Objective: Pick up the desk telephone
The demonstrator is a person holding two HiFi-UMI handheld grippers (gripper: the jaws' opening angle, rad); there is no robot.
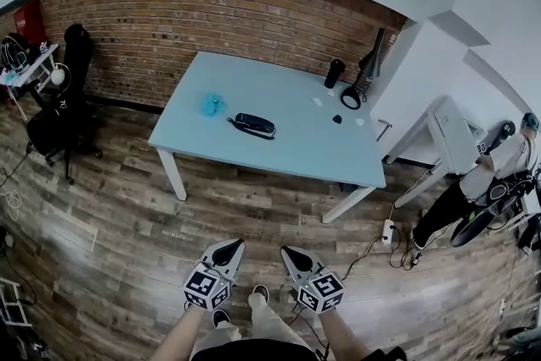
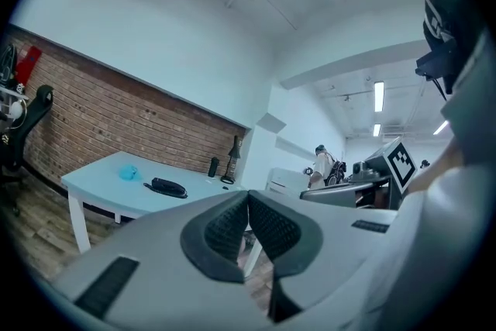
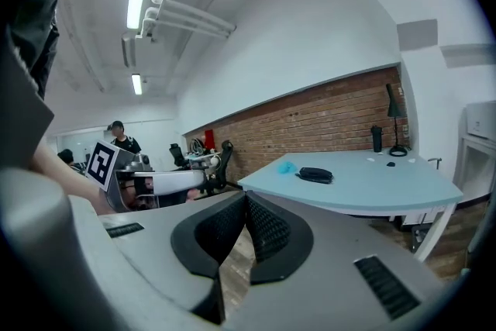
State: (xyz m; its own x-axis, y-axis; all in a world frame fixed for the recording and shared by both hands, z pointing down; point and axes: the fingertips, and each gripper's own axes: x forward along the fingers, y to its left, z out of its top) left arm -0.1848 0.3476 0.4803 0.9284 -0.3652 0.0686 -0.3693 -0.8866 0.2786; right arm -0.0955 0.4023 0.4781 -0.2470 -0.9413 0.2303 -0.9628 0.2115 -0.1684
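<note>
The black desk telephone [image 1: 254, 125] lies near the middle of a pale blue table [image 1: 194, 144], with its cord trailing to the left. It shows small in the left gripper view [image 2: 168, 187] and in the right gripper view [image 3: 315, 175]. Both grippers hang low over the wooden floor, far short of the table. My left gripper [image 1: 235, 244] has its jaws pressed together with nothing between them. My right gripper [image 1: 287, 251] is likewise shut and empty. Each gripper's marker cube sits just behind its jaws.
A crumpled blue object [image 1: 210, 104] lies left of the phone. A black bottle [image 1: 335, 73] and a desk lamp [image 1: 365, 72] stand at the table's far right. An office chair [image 1: 68, 110] is at the left, a person [image 1: 473, 182] bends at the right, and a power strip [image 1: 388, 231] lies by the table leg.
</note>
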